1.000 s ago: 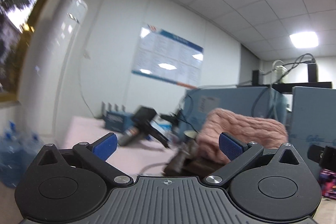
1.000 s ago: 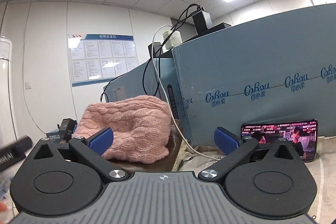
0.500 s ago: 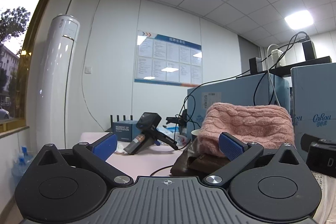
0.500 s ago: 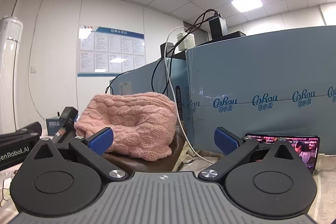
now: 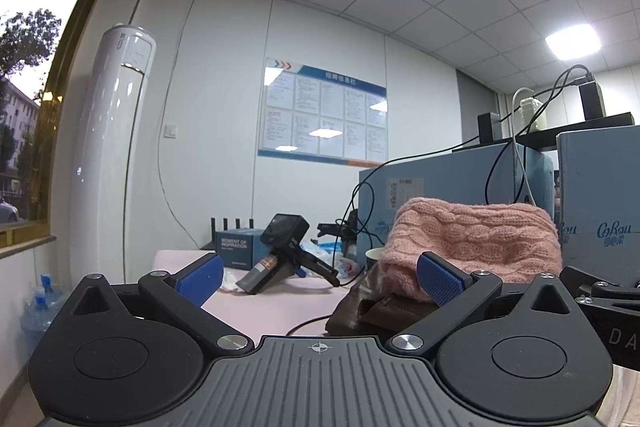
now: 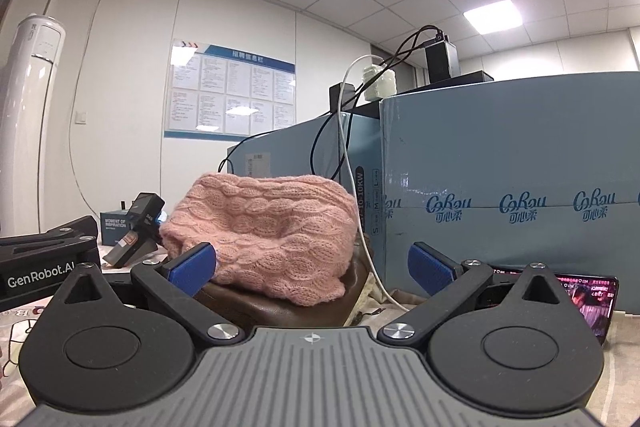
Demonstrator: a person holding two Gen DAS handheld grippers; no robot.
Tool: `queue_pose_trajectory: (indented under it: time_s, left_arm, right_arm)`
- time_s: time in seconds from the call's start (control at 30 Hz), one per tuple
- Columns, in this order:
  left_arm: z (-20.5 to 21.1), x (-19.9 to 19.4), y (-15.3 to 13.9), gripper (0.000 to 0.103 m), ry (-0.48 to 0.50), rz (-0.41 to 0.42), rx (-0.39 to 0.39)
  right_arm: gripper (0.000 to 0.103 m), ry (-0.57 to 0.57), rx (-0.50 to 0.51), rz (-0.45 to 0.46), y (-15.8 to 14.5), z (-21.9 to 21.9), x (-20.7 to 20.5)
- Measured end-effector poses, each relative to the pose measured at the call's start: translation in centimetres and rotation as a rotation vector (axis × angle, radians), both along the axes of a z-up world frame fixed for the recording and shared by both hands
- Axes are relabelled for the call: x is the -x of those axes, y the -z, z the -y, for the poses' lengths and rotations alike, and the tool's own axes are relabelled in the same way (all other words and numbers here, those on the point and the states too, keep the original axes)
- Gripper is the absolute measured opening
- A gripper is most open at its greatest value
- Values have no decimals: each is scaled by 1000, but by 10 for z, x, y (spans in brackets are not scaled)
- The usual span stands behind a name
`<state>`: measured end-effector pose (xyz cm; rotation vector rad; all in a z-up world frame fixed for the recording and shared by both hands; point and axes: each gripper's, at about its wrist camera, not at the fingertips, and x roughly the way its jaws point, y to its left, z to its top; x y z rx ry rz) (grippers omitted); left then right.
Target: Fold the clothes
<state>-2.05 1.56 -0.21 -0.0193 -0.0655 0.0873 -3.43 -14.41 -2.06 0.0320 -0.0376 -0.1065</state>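
Left wrist view looks low across a pink table [image 5: 276, 303], with the left gripper [image 5: 320, 277] held level and its blue-padded jaws spread wide, nothing between them. The right gripper [image 6: 310, 267] shows the same in its own view: jaws fully apart and empty.

The clothes sit ahead of both tools. A pink cable-knit sweater [image 6: 264, 227] lies in a soft, bunched heap on top of a brown garment [image 6: 280, 303] that looks like leather or suede; in the left view the sweater [image 5: 472, 239] is ahead and to the right, with the brown garment [image 5: 372, 311] spilling out from under it. The heap is pressed up near the blue cardboard boxes [image 6: 508, 187], and a white cable [image 6: 344, 163] hangs down beside it. A phone [image 6: 588, 299] with a lit screen leans against the box on the right. A black handheld device [image 5: 284, 251] and a small blue box [image 5: 236, 251] lie farther back on the table, well apart from the clothes.

Judged from how things lie, the folding has not begun: neither garment is spread flat, no crease or edge is aligned, and neither gripper touches cloth. What likely remains is everything: lifting the sweater off the pile, laying it out on bare surface, folding it, then doing the same with the brown piece.
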Motion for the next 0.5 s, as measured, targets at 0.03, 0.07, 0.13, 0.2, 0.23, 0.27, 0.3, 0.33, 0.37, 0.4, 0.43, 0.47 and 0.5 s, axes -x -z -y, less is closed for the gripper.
queue_pose_trajectory:
  time_s: [0.03, 0.07, 0.13, 0.2, 0.23, 0.27, 0.3, 0.33, 0.37, 0.4, 0.43, 0.47, 0.5]
  left_arm:
    - [0, 0, 0, 103, 1, -1, 1]
    - [0, 0, 0, 103, 3, -1, 2]
    - [-1, 0, 0, 103, 4, 0, 6]
    - [-2, 0, 0, 103, 5, 2, 10]
    - [-2, 1, 0, 103, 6, 3, 12]
    - [-2, 1, 0, 103, 7, 4, 15]
    - [-3, 1, -1, 103, 7, 5, 17]
    - [-3, 1, -1, 103, 8, 6, 19]
    - [-4, 2, -1, 103, 9, 7, 22]
    - [-4, 2, -1, 103, 9, 8, 24]
    - [-5, 2, -1, 103, 10, 9, 26]
    - [-5, 2, -1, 103, 11, 9, 28]
    - [-5, 2, -1, 103, 11, 9, 27]
  right_arm:
    - [103, -1, 0, -1, 0, 0, 0]
    - [103, -2, -1, -1, 0, 0, 0]
    - [103, -2, 0, -2, 0, 0, -1]
    - [103, -3, 0, -3, 0, 0, -1]
    - [103, -3, 0, -3, 0, 0, -1]
    - [103, -3, -1, -3, 0, 0, -1]
    - [103, -3, -3, -3, 0, 1, 0]
    - [103, -2, -5, -3, 0, 1, 0]
    - [103, -1, -8, -1, 0, 1, 0]
    - [103, -1, -11, 1, 0, 2, 0]
    - [103, 0, -14, 3, 0, 2, 0]
    - [103, 0, -17, 2, 0, 3, 0]
    - [103, 2, -18, 3, 0, 3, 0]
